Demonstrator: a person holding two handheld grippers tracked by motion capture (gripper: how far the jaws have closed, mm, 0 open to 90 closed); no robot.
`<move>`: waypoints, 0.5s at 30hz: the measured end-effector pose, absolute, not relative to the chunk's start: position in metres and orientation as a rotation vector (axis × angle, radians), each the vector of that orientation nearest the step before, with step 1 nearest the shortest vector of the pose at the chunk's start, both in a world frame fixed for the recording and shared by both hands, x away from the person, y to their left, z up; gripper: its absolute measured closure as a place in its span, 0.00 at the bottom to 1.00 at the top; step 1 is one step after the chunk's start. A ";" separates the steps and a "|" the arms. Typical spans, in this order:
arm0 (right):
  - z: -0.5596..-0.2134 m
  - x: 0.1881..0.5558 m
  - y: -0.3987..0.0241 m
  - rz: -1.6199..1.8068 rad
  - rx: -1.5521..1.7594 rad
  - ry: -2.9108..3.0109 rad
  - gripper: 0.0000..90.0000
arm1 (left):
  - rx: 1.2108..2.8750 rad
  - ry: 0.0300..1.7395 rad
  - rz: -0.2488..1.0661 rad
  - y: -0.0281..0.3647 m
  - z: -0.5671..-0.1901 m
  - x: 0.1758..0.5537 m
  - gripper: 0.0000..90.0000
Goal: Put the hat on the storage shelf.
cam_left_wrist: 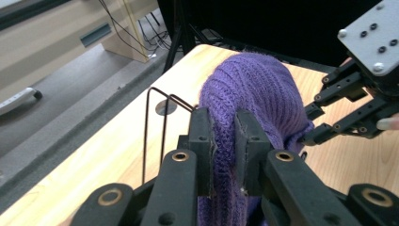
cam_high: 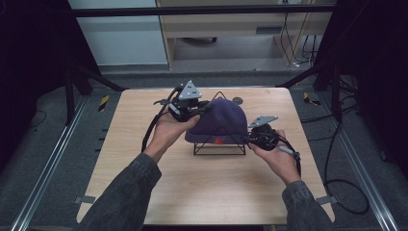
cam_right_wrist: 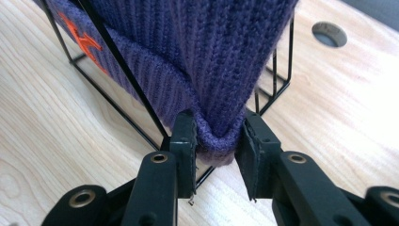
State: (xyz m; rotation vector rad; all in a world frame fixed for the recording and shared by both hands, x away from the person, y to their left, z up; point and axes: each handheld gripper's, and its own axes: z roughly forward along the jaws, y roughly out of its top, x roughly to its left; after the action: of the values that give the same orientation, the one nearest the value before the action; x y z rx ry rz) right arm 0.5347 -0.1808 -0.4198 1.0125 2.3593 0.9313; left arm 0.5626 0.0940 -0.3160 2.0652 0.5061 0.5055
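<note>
The table (cam_high: 202, 192) carries one black wire stand (cam_high: 219, 144) near its middle, and one purple knit hat (cam_high: 219, 122) is draped over that stand, so the stand's peak pokes out just behind the crown and its base frame shows under the brim. The hat's long axis runs across the table from the person's left to right, with the orange logo (cam_high: 219, 141) on the folded brim facing the person. That is the relation the coming move seems to turn on: the two tongs sit at opposite ends of that axis, neither clearly nearer, so the hat can probably only be seated lower or lifted off if both ends travel together along the stand's slanted wires. The left gripper (cam_left_wrist: 225, 141) is clamped on a bunched fold of knit at the hat's left end, high on the crown, jaws squeezed tight around it. The right gripper (cam_right_wrist: 215, 141) pinches the brim edge at the hat's right end, low, just beside a wire of the stand, jaws pressed on the cuff. One round hole (cam_right_wrist: 329, 34) lies in the tabletop beyond the stand.
</note>
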 end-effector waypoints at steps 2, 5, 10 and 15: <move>-0.424 0.535 -0.182 0.930 1.022 2.362 0.77 | 2.078 0.506 0.502 0.095 -0.322 0.562 0.88; -0.431 0.536 -0.183 0.913 1.028 2.373 0.76 | 2.084 0.516 0.487 0.096 -0.331 0.563 0.88; -0.440 0.537 -0.188 0.916 1.059 2.378 0.75 | 2.089 0.534 0.468 0.098 -0.343 0.564 0.88; -0.448 0.538 -0.189 0.902 1.072 2.394 0.75 | 2.097 0.538 0.448 0.099 -0.352 0.563 0.87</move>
State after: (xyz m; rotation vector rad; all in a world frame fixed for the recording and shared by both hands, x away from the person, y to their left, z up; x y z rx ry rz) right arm 0.5376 -0.1891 -0.4478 1.0723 2.3941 0.9017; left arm 0.5635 0.0995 -0.3525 2.0971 0.5380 0.4476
